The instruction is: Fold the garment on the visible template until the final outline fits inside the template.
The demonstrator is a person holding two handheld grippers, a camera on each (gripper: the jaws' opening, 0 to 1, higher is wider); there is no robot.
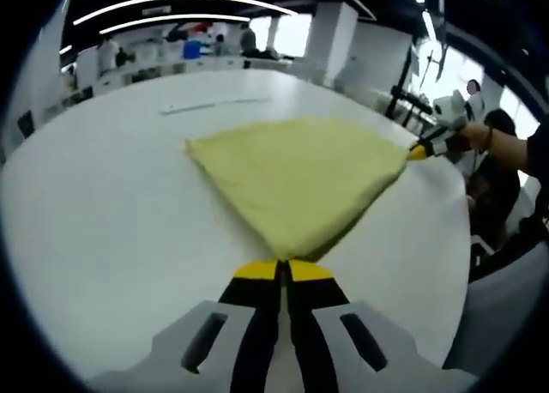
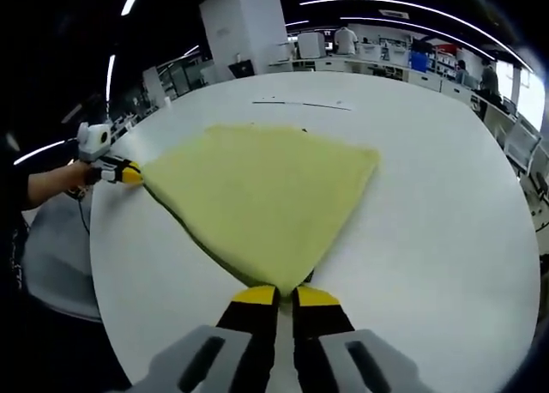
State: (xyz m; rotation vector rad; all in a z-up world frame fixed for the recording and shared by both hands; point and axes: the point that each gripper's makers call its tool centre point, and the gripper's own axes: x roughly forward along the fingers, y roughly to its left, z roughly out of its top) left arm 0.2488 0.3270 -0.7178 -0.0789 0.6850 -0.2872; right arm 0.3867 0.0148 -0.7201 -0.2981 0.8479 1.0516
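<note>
Both grippers, left (image 1: pixel 284 268) and right (image 2: pixel 286 292), have their fingers pinched shut on corners of the pale yellow fabric garment (image 1: pixel 296 178), spread across the white counter (image 1: pixel 103 213)

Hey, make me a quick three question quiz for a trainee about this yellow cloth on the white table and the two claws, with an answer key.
1. True or false: the left claw is shut on a corner of the yellow cloth.
2. Multiple choice: where does the cloth lie? A) hanging off a chair; B) spread on the white table; C) bunched in a basket.
3. Fill in: in the right gripper view, the right claw grips one corner of the cloth, and the other claw grips a corner at the picture's ____ side.

Key: 1 true; 2 B; 3 left.
</note>
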